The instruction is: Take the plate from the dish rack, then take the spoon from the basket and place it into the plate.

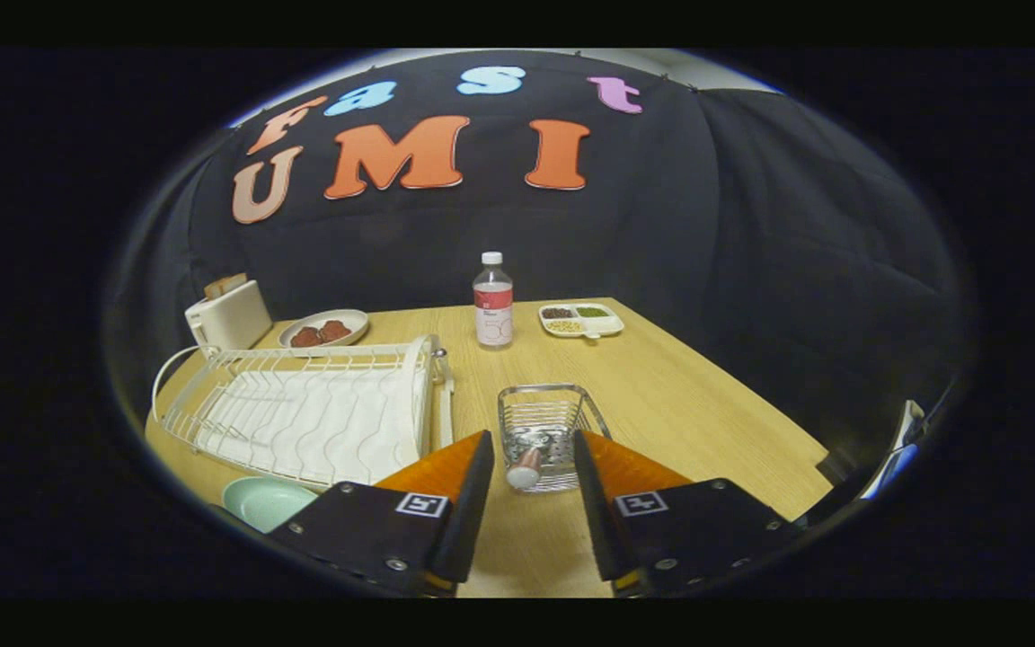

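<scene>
gripper wide open, empty, spoon between fingers

Mint green plate, white wire dish rack, silvery basket. Orange fingers (black-and-white square tags behind them), pale wood-grain table.

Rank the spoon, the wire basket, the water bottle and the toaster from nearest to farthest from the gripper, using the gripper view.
With the gripper open:
1. Spoon: its handle end lies between the fingertips.
2. Wire basket: just ahead, holding the spoon.
3. Water bottle: beyond the basket, mid-table.
4. Toaster: far corner, behind the dish rack.
</scene>
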### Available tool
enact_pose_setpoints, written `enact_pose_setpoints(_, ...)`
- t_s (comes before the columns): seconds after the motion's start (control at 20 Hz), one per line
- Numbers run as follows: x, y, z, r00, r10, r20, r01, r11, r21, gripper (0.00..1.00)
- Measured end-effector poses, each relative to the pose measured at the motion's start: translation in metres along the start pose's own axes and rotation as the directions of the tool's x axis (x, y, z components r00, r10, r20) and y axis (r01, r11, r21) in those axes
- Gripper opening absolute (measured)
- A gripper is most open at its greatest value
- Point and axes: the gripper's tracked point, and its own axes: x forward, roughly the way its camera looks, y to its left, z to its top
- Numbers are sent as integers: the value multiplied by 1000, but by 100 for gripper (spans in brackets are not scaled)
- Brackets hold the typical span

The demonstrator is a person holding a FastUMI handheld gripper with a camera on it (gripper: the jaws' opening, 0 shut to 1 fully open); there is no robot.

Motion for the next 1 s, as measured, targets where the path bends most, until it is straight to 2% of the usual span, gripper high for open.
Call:
enact_pose_setpoints(0.05, 2, 2, -1, 1000, 11, 3, -11, 1000, -6, 47)
enact_pose_setpoints(0.15, 6, 3, -2, 1000, 14, 7, -14, 1000, -13, 39)
enact_pose_setpoints(0.25, 7, 2, -2, 1000, 11, -2, -11, 1000, -1, 24)
enact_pose_setpoints(0.4, 10, 0, 3, 1000, 12, 22, -11, 1000, -13, 14)
enact_pose_setpoints(0.6, 11, -2, 7, 999, 26, 30, -26, 1000, -1, 13)
enact_pose_setpoints(0.75, 9, -15, 17, 999, -16, 50, 16, 1000, 9, 12)
enact_pose_setpoints(1.0, -15, -13, 37, 996, 2, 86, -3, 1000, 11, 11)
